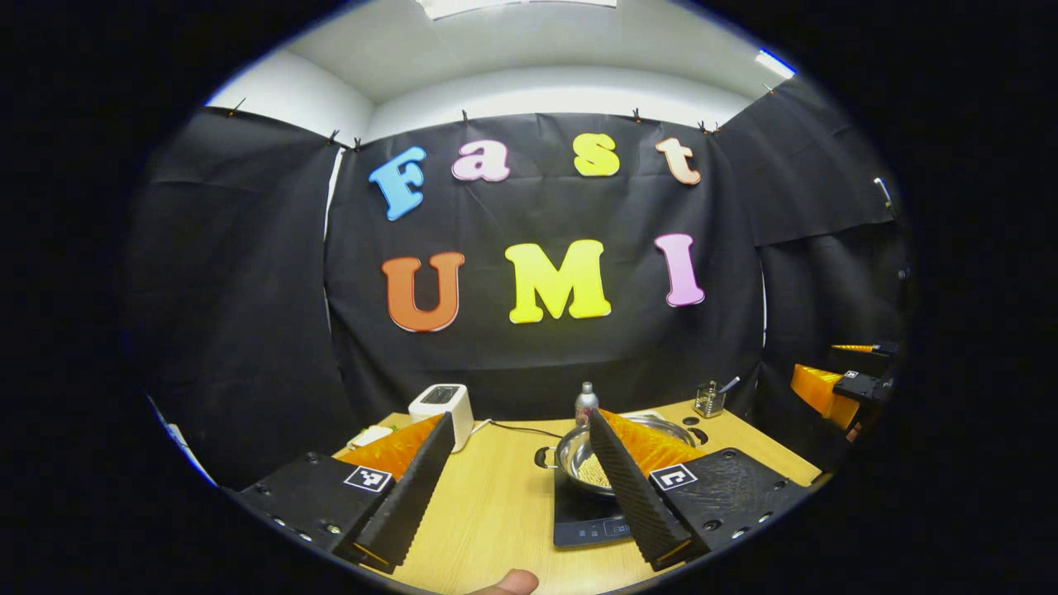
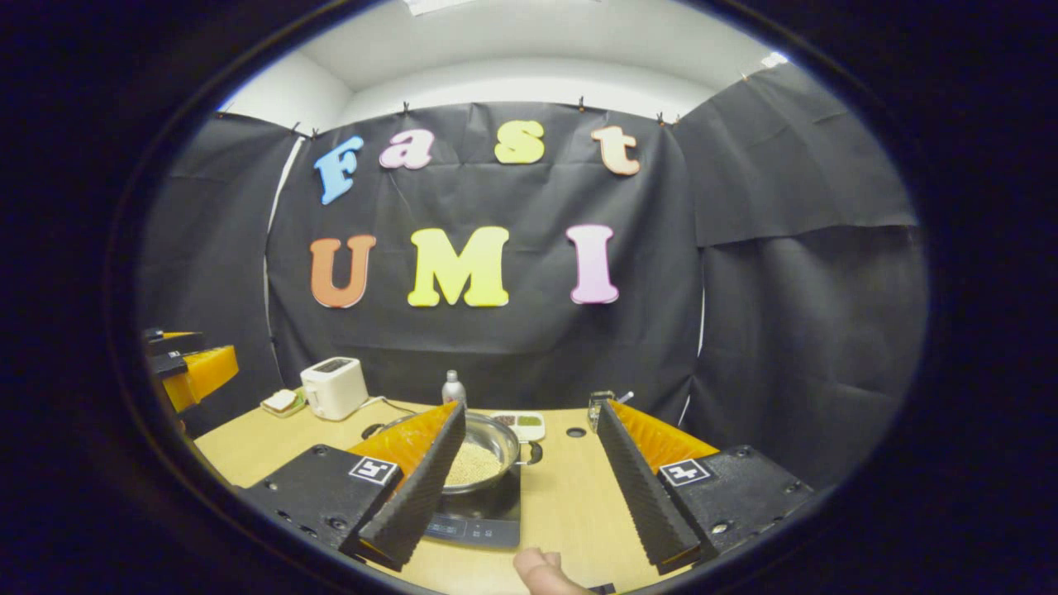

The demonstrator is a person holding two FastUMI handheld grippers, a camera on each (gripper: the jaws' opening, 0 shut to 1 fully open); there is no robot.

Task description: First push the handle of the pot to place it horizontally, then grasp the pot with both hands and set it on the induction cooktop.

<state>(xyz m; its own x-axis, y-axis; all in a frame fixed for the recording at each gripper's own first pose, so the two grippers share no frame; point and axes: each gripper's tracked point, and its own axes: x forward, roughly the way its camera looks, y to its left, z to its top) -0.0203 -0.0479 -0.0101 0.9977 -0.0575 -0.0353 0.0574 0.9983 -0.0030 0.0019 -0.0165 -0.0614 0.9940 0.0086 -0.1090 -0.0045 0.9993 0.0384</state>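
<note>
Behind left claw [image 1: 521, 487] finger, pot [image 1: 579, 459] partly hidden on cooktop [image 1: 583, 521].

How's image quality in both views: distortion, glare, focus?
Left gripper view: strong fisheye bending, ceiling light blown out, pot on cooktop sharp, mild sheen on its rim. Right gripper view: same bending, even lighting, pot and toaster in focus, thumb tip soft at the bottom edge.
</note>
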